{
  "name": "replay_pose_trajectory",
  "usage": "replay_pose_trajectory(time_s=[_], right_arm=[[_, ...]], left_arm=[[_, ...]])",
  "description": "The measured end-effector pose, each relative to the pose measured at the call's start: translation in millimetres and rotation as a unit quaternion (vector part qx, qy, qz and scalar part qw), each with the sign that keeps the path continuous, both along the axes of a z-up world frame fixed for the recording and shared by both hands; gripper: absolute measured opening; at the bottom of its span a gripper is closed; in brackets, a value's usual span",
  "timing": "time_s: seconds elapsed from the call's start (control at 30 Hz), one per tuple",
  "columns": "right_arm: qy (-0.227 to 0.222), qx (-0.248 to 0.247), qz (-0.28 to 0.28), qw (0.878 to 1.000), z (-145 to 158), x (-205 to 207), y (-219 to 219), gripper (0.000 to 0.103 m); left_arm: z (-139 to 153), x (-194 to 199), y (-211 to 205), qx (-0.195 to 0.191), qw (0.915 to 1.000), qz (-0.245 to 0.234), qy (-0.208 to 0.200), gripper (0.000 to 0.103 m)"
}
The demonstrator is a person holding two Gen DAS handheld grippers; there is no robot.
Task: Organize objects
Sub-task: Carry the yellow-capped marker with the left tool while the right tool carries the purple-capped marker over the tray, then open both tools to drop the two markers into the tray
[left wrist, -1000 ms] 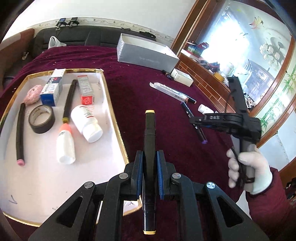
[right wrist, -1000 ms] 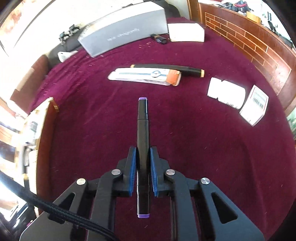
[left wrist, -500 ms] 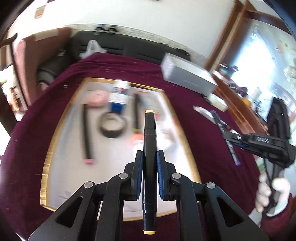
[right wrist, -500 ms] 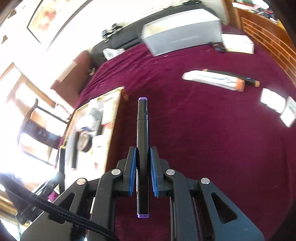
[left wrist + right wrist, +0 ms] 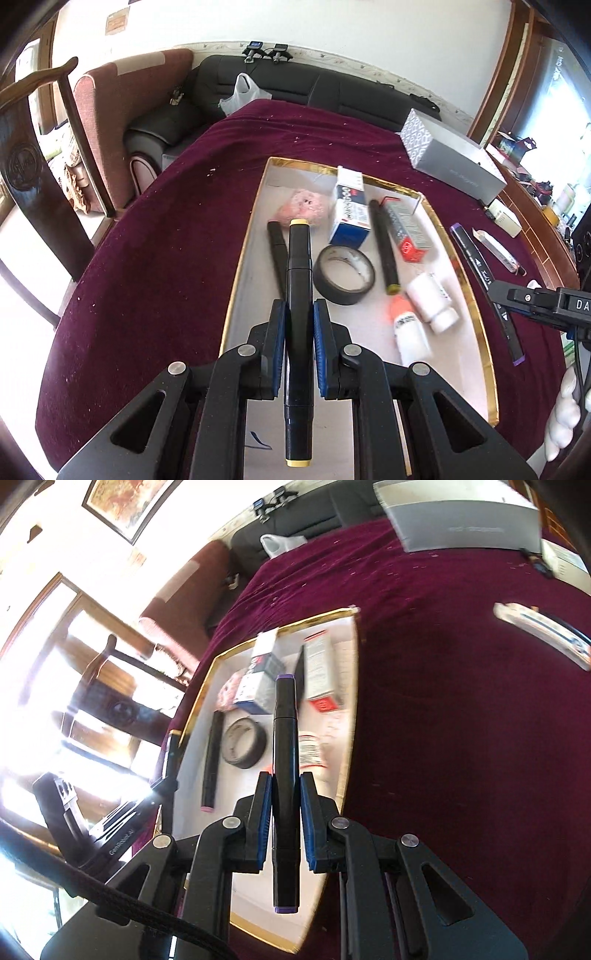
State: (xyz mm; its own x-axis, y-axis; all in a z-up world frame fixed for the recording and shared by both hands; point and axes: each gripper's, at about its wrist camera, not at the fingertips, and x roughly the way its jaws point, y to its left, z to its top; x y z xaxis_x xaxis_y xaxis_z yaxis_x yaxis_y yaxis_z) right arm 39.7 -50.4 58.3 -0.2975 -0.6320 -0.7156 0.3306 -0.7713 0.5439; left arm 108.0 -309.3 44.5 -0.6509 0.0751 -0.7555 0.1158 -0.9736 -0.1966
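Observation:
My left gripper (image 5: 299, 314) is shut on a black marker with yellow ends (image 5: 298, 280), held over the near part of the gold-rimmed white tray (image 5: 236, 280). My right gripper (image 5: 286, 786) is shut on a black marker with purple ends (image 5: 284, 738), above the tray's (image 5: 352, 686) right side. In the left wrist view the purple marker (image 5: 476, 258) shows at the right, above the tray's right rim. The tray holds a roll of black tape (image 5: 343, 275), a pink puff (image 5: 304, 206), a blue-and-white box (image 5: 351, 214), a red-and-white box (image 5: 406, 232), two white bottles (image 5: 430, 299) and two black markers (image 5: 384, 243).
The tray lies on a dark red tablecloth (image 5: 166, 240). A grey box (image 5: 450, 162), a toothpaste-like tube (image 5: 543, 631) and small white boxes lie to the right. A black sofa (image 5: 295, 85) and a wooden chair (image 5: 40, 155) stand beyond the table. A gloved hand (image 5: 565, 406) holds the right gripper.
Both grippers have swung left from over the bare cloth to over the tray, each still holding its marker. The tray now fills the middle of both views.

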Motion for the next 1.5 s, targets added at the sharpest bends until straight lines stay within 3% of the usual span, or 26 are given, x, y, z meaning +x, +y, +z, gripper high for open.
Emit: replay_pose_trajectory(time_s=[0.3, 0.77, 1.2, 1.5], right_arm=[[-0.016, 0.004, 0.022, 1.000, -10, -14, -33, 0.013], [-0.052, 0.030, 0.006, 0.998, -31, -58, -71, 0.013], [-0.057, 0.059, 0.000, 0.997, -35, -78, -88, 0.013], [-0.062, 0.074, -0.004, 0.995, -42, -81, -95, 0.013]], left_arm=[[-14, -18, -8, -0.006, 0.9993, 0.009, -0.036, 0.012], [-24, -41, -4, -0.034, 0.9966, 0.005, -0.075, 0.012], [-24, -45, -7, -0.004, 0.9979, 0.007, -0.064, 0.012], [-3, -28, -19, 0.003, 0.9993, 0.020, -0.030, 0.016]])
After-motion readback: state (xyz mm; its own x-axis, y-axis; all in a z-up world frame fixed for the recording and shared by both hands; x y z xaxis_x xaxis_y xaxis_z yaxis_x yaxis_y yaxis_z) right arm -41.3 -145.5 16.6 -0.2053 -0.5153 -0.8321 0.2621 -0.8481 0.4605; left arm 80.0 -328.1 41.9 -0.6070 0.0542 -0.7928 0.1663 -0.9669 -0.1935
